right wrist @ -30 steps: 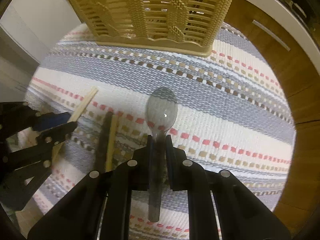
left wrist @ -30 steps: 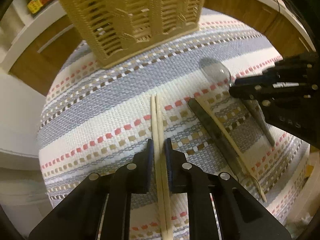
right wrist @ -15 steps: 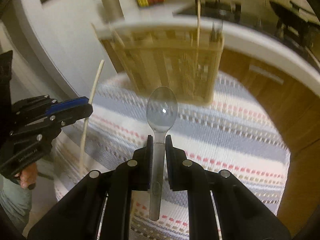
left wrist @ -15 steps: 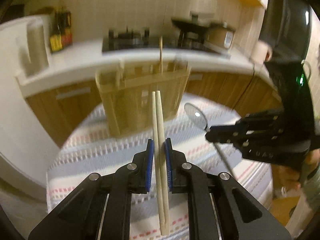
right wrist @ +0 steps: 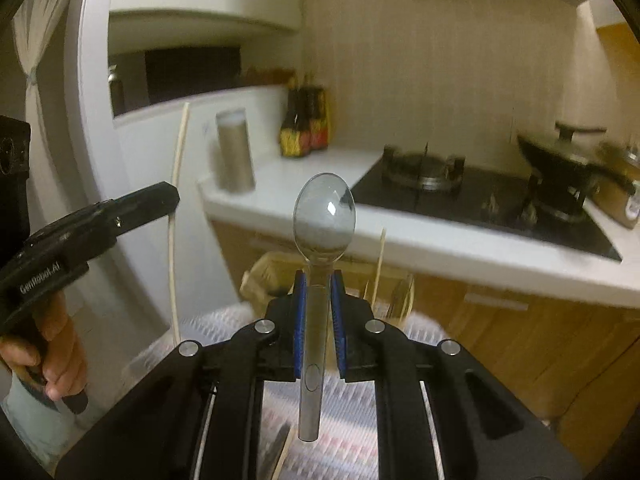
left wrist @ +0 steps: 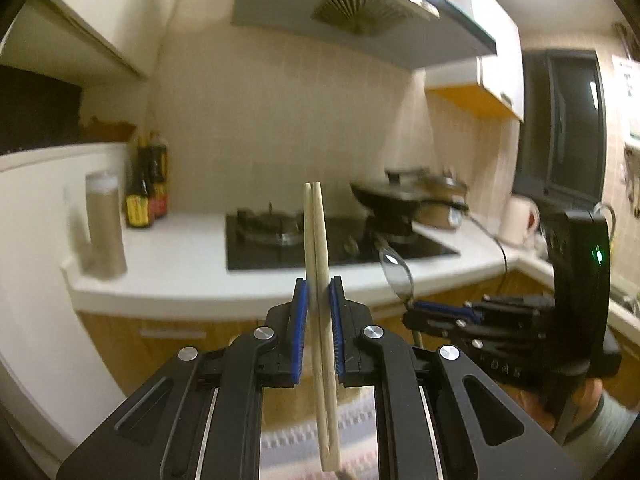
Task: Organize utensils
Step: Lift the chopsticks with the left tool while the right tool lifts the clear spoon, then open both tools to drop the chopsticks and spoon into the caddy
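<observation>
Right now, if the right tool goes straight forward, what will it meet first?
Probably the white counter edge beside the stove. The right tool, shut on the spoon, points above the basket, but depth is unclear.

Pale chopstick pair (left wrist: 318,280) upright, pinched midway. Clear plastic spoon (right wrist: 320,248) upright, bowl up, clamped at handle.
</observation>
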### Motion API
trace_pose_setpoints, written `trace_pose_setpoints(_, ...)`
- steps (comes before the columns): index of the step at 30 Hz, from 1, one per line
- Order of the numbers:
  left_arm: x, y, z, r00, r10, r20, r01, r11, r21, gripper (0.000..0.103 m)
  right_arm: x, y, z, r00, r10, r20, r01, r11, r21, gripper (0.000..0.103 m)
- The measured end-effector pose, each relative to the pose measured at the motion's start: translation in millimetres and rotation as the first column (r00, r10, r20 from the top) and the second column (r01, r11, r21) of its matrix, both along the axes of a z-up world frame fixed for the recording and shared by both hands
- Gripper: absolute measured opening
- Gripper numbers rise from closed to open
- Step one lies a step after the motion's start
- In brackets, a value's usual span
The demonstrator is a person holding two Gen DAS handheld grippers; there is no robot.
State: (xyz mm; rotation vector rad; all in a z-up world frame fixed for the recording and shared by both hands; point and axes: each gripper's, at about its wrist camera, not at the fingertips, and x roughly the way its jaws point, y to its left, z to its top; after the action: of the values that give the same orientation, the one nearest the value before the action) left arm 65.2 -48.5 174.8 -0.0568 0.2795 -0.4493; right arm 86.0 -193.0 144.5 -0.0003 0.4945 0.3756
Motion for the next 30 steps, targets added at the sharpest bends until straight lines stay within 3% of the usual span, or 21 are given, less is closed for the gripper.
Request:
trace_pose_setpoints(5, 23, 12, 5, 0.991, 0.017, 0.13, -0.012, 0.999, -0.035, 0.01, 20, -6, 6, 0.989, -0.062, 0.137, 0.055, 0.997, 0.056, 0.01)
trace_pose_setpoints(10, 57, 23, 3, 0.981, 0.051, 0.185, -0.039, 0.997, -0.063, 0.01, 37, -8, 0, 0.968, -0.117, 0.22, 0.1, 0.991, 0.088, 0.01)
trace_pose_setpoints(16, 86, 31, -12, 0.982, 0.056, 0.181, -0.033, 0.992, -0.126, 0.01, 66, -8, -7, 0.952, -0.168, 0.257, 0.148, 0.984, 0.097, 0.01)
trace_pose_setpoints(30, 119, 29, -60, 0.989, 0.063, 0.133, -0.046, 0.991, -0.126, 0.01, 90, -7, -46, 0.943, -0.215, 0.253, 0.201, 0.976, 0.08, 0.01)
